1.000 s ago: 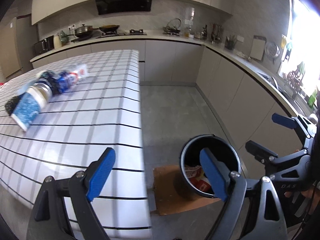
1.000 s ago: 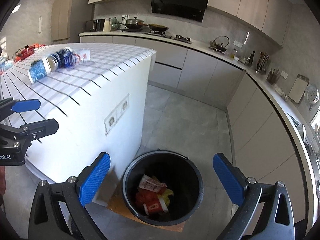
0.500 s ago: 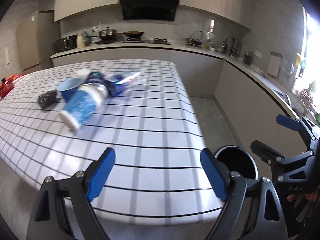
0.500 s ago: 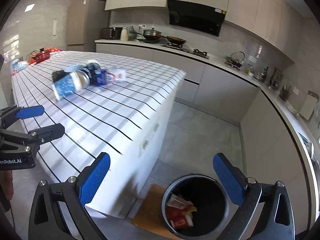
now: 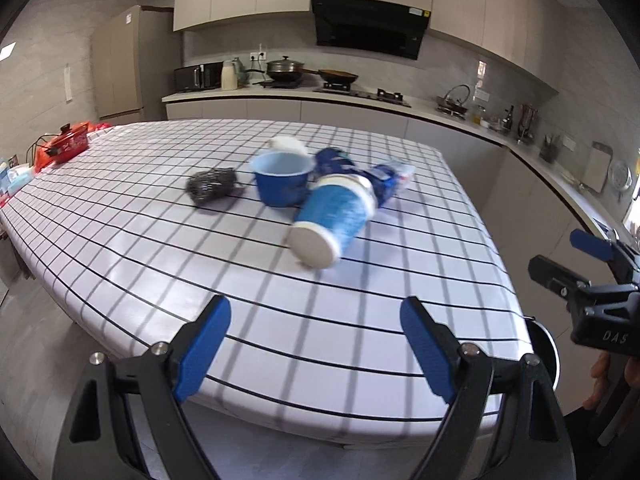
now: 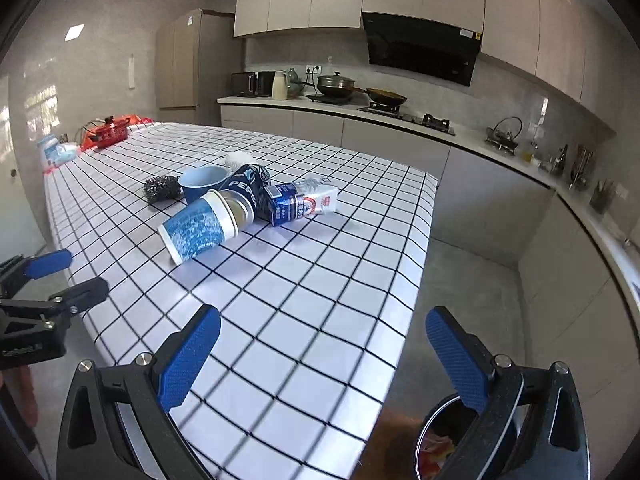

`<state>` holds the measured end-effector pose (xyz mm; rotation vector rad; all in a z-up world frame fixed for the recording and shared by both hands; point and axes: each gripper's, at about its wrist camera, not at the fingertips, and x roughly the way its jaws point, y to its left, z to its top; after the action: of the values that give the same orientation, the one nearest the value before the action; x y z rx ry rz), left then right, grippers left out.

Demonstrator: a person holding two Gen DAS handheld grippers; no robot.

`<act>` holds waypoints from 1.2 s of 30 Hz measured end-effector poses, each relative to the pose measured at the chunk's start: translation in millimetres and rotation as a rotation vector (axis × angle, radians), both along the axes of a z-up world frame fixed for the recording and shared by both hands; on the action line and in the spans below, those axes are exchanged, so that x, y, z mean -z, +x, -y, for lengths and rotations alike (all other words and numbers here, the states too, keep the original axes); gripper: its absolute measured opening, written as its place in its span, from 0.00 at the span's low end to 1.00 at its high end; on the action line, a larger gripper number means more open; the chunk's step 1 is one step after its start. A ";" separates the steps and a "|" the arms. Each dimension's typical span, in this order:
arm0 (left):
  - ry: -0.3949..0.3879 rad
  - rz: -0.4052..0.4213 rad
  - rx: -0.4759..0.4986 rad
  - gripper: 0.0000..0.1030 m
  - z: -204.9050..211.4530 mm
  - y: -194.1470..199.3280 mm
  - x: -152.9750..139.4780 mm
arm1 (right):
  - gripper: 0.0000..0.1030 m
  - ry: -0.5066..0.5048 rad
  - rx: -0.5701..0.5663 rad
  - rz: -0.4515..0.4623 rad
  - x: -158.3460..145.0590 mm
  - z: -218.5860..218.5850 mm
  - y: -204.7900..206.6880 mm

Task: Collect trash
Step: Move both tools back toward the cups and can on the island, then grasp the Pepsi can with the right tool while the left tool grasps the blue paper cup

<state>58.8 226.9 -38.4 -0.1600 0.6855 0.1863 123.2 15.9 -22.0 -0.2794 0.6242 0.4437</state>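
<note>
Left tongs (image 5: 314, 346) and right tongs (image 6: 320, 354), both spread wide and empty, hover over the near edge of the gridded worktop (image 6: 320, 280). Farther along it lies the trash: a tipped paper cup (image 6: 196, 226), a Pepsi can (image 6: 248, 186) and a crushed carton (image 6: 300, 200), clustered and touching. The bin (image 6: 440, 440) stands on the floor below the right tongs.
</note>
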 end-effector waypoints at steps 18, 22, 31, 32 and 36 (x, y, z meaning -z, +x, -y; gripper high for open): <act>0.025 -0.025 0.166 0.85 -13.5 106.7 25.9 | 1.00 -0.028 0.068 -0.099 22.9 -27.4 62.6; 0.003 -0.043 0.194 0.84 -14.1 125.4 32.3 | 1.00 -0.035 0.088 -0.111 28.4 -28.7 79.7; -0.088 -0.034 0.127 0.63 -53.2 107.6 35.3 | 1.00 -0.015 0.066 -0.137 37.4 -57.9 101.0; -0.087 -0.033 0.106 0.63 -61.4 100.8 35.0 | 1.00 -0.009 0.049 -0.141 38.1 -66.8 101.9; -0.077 -0.038 0.035 0.63 -88.3 93.8 35.6 | 1.00 0.010 -0.004 -0.154 41.4 -97.1 106.6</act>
<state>152.6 315.2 -74.0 -0.2185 0.7337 0.1302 229.8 113.0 -63.4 -0.2387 0.7715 0.4754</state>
